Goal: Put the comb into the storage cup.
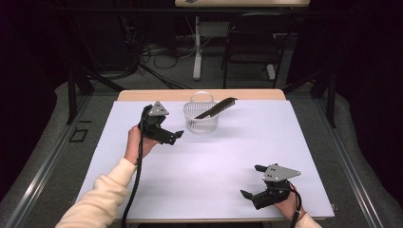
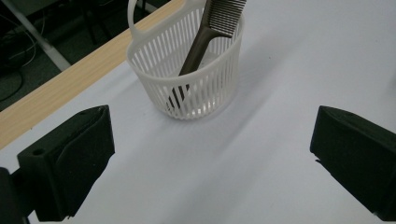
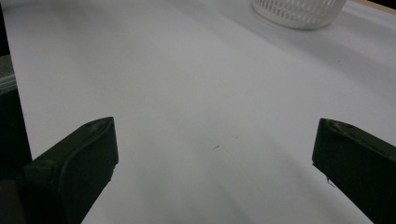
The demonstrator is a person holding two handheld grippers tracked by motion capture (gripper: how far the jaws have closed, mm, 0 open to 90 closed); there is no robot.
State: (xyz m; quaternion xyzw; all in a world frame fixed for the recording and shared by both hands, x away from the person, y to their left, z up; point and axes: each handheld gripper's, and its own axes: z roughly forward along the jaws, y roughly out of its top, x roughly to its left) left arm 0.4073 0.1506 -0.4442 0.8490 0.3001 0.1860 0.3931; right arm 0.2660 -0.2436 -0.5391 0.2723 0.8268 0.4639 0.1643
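Observation:
A white slatted basket with a handle stands at the back middle of the white table cover. A dark comb leans in it, its toothed end sticking out over the right rim. My left gripper is held above the table just left of the basket, open and holding nothing. In the left gripper view the basket and comb lie straight ahead, beyond the gripper. My right gripper rests open near the front right of the table, far from the basket; between its jaws lies bare cover.
The white cover spans most of the table; a strip of wood edge shows at the back. Beyond the table are a dark chair, a white desk leg and cables on the floor.

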